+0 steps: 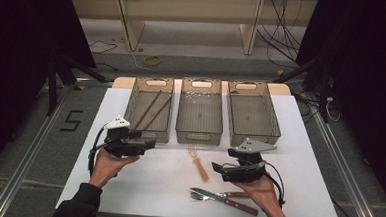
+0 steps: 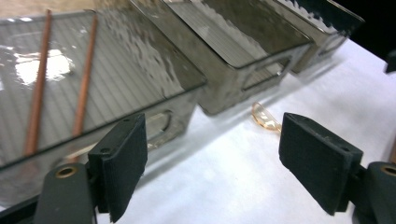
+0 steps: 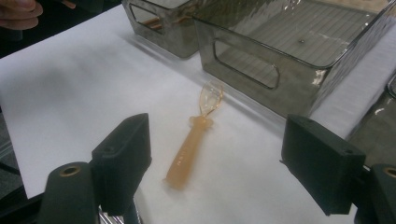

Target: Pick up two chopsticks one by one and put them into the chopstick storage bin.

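Both grippers are held empty with jaws apart: left gripper (image 1: 146, 142) just short of the left bin (image 1: 133, 101), where two chopsticks (image 1: 152, 111) already lie; right gripper (image 3: 212, 163) is aimed at the orange spoon (image 3: 194, 140) just ahead. Knife (image 1: 224, 199) and fork (image 1: 216, 194), beside the right gripper, are judged still unsorted.

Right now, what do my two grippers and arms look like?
Both are black handheld units. The left gripper carries a white top piece, the right gripper a grey three-cornered plate. Black cables loop from each. The fingers are flat black pads on arms with brass-coloured rivets. A dark sleeve covers the left forearm.
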`<state>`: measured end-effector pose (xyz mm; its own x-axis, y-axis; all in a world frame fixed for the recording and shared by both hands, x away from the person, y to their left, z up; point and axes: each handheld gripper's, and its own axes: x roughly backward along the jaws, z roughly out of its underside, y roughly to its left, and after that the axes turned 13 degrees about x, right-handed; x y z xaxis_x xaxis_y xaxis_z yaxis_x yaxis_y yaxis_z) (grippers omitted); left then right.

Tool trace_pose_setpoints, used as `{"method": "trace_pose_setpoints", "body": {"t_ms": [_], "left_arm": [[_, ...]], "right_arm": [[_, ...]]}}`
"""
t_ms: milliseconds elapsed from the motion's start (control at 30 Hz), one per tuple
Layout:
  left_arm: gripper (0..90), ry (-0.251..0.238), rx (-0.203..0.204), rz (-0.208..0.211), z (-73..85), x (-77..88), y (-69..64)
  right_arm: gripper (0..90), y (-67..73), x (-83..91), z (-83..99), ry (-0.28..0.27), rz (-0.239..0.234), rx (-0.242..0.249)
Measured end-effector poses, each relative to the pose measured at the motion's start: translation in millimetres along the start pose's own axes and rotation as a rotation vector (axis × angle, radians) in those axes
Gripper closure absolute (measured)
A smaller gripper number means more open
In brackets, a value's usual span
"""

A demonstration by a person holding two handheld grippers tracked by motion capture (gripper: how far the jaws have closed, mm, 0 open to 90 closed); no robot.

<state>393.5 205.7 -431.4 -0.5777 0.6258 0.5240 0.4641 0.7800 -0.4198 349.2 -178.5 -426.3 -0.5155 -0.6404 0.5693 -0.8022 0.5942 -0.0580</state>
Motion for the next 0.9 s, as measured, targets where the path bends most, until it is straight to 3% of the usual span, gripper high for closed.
{"method": "trace_pose_setpoints", "body": {"t_ms": [433,900], "left_arm": [[20.6,-0.032,-0.007,0.033,18.0,7.7,-8.7],[19.8,-0.032,-0.011,0.025,36.8,8.0,-14.0]], "right_arm": [[25.0,1.4,-15.8,-10.1,0.036,-0.024,0.008],[26.8,8.1,-42.7,-16.2,0.149,-0.038,0.033]]}}
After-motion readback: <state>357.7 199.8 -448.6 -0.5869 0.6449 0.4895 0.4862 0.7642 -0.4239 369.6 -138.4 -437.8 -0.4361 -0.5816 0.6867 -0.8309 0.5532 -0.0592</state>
